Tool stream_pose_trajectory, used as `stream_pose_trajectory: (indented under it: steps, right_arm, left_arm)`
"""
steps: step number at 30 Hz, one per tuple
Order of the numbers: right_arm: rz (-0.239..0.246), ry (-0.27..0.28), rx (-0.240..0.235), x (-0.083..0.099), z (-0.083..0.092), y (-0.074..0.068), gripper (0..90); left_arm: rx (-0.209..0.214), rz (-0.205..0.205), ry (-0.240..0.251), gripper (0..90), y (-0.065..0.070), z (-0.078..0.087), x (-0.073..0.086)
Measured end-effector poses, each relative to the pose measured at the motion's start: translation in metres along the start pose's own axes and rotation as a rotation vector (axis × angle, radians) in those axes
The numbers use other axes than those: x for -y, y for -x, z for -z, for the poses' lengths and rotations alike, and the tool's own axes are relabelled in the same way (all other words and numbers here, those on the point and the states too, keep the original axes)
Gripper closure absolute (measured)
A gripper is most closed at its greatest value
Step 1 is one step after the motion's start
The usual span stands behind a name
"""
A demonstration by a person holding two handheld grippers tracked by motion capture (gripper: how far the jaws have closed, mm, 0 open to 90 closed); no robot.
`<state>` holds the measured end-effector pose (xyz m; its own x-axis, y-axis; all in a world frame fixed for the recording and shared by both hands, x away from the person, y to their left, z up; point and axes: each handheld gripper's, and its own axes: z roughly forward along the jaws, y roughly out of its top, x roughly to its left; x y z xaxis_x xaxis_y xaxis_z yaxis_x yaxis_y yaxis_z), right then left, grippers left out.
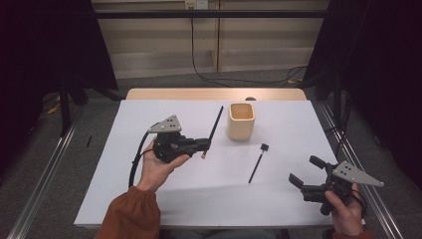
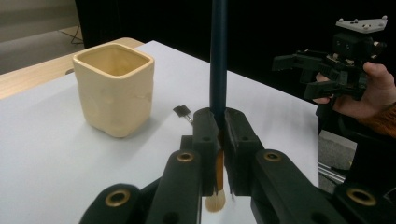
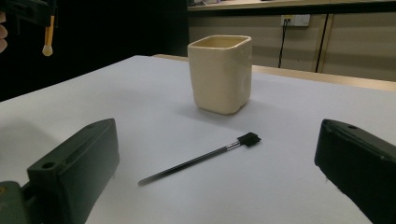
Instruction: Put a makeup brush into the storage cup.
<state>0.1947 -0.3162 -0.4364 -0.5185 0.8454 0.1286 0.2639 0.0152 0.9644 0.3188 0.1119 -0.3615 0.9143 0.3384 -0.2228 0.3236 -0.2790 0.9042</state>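
Two tools are held over the white worktop [image 1: 149,194]. The left tool [image 1: 205,145], above the worktop's middle, is clamped on a thin dark brush [image 1: 215,125]: its handle rises past the jaws toward the far edge, and its small tan tip [image 2: 215,202] hangs just below them. The right tool [image 1: 306,172], near the right end of the near edge, has its jaws spread wide with nothing between them. A second brush [image 1: 257,163], black with a small square head, lies flat on the worktop between the two tools, head pointing toward the far edge. Beyond it, a cream square cup [image 1: 241,121] stands upright near the middle of the far edge.
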Motion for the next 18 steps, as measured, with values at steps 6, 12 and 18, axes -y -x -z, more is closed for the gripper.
stream_pose_trajectory:
  steps: [6, 12, 18]
  right_arm:
    - [-0.001, 0.000, 0.000, 0.000, 0.000, 0.000, 0.0]
    - [0.003, -0.005, -0.001, 0.000, 0.000, 0.000, 0.0]
    - [0.005, -0.008, -0.003, 0.000, 0.000, 0.000, 0.0]
  left_arm:
    - [0.024, -0.001, -0.044, 84.5, 0.003, -0.009, -0.003]
    - [0.054, -0.006, -0.087, 84.5, 0.007, -0.015, -0.011]
    - [0.079, -0.018, -0.163, 84.6, 0.010, -0.022, -0.014]
